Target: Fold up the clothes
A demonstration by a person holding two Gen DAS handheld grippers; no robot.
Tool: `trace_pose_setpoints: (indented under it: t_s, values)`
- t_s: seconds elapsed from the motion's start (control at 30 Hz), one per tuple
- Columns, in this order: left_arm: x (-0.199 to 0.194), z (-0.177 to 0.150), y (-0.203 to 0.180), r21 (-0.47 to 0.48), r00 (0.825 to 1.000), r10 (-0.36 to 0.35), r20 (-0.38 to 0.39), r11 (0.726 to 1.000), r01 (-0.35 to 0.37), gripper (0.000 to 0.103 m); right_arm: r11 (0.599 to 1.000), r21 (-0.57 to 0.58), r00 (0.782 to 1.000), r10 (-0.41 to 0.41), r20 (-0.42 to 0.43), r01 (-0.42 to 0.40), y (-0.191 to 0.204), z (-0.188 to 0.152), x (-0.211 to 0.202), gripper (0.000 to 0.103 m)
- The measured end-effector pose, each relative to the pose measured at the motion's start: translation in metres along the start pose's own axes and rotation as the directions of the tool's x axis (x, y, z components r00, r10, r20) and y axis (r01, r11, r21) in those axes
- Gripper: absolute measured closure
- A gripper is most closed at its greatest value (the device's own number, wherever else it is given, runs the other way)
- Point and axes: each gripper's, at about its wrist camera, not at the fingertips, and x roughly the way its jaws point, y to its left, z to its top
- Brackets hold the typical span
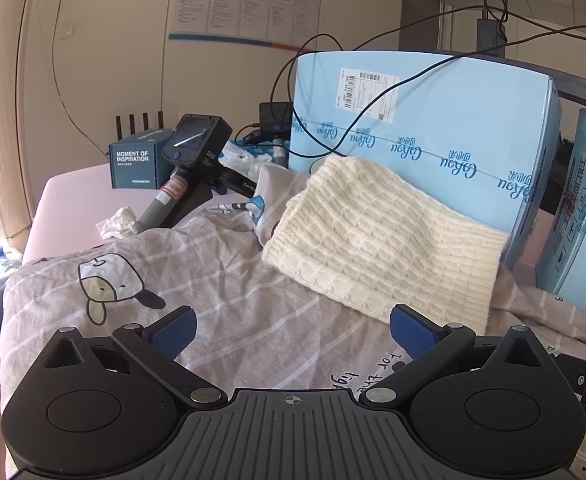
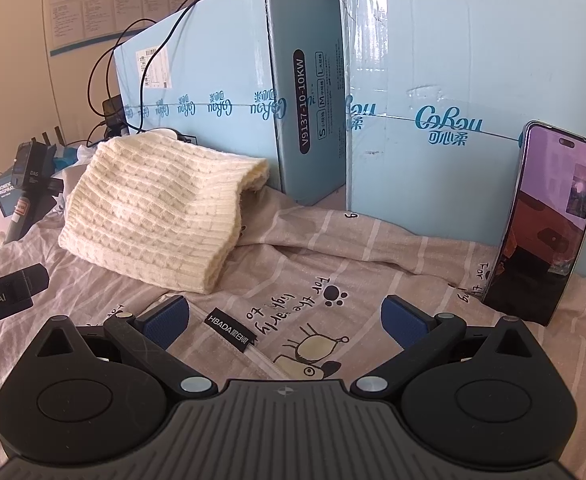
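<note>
A folded cream knit sweater lies on the cartoon-print bed cover, its far end resting against a blue carton. It also shows in the right wrist view. My left gripper is open and empty, just in front of the sweater's near edge. My right gripper is open and empty over the bed cover, to the right of the sweater's near corner. The left gripper's body shows at the left edge of the right wrist view.
Two blue CoRou cartons stand behind the sweater. A phone leans upright against the right carton. A handheld device, a dark box, crumpled tissue and cables lie at the back left.
</note>
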Motion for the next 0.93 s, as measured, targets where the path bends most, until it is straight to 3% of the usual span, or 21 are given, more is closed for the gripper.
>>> trace_pose_setpoints:
  t_s: [0.93]
  values:
    - [0.0012, -0.0044, -0.0055, 0.035, 0.999, -0.040, -0.005, 0.999, 0.041, 0.000, 1.000, -0.002, 1.000, -0.003, -0.009, 0.003, 0.0000, -0.0019, 0.0023, 0.000]
